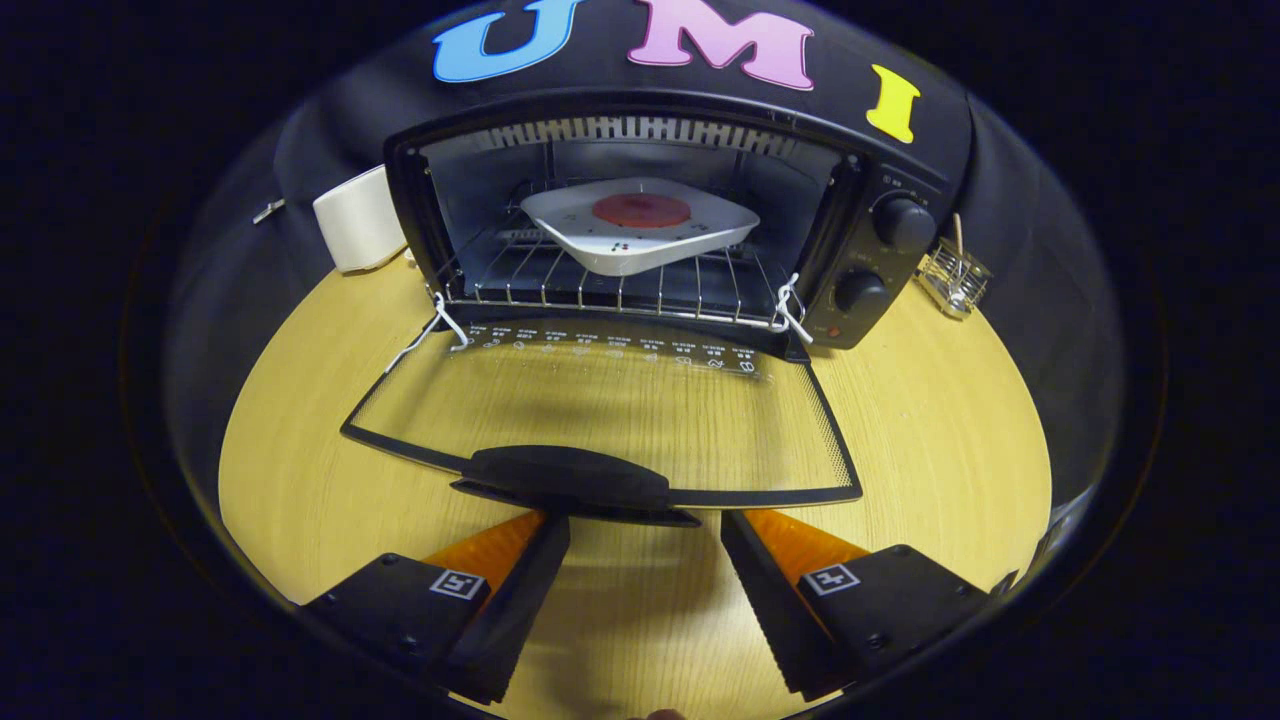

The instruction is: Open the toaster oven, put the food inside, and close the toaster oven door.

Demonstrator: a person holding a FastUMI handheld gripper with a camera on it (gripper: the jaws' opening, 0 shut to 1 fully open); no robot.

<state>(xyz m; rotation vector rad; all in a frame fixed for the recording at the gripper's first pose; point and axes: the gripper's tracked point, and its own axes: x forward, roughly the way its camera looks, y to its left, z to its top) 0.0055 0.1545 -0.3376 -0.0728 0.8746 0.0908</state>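
While tool (645, 530) hovers level, fingers apart, door handle (570, 480) just ahead.

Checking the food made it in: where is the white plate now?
The white plate sits on the wire rack inside the open toaster oven, beyond the open claw.

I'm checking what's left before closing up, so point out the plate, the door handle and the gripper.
plate (640, 235): gripper view, on its white top face, on the oven rack.
door handle (570, 478): gripper view, middle of the dark grip.
gripper (645, 540): gripper view, open, midway between its fingertips.

White box (358, 218), wire holder (955, 278), wooden table (930, 420)
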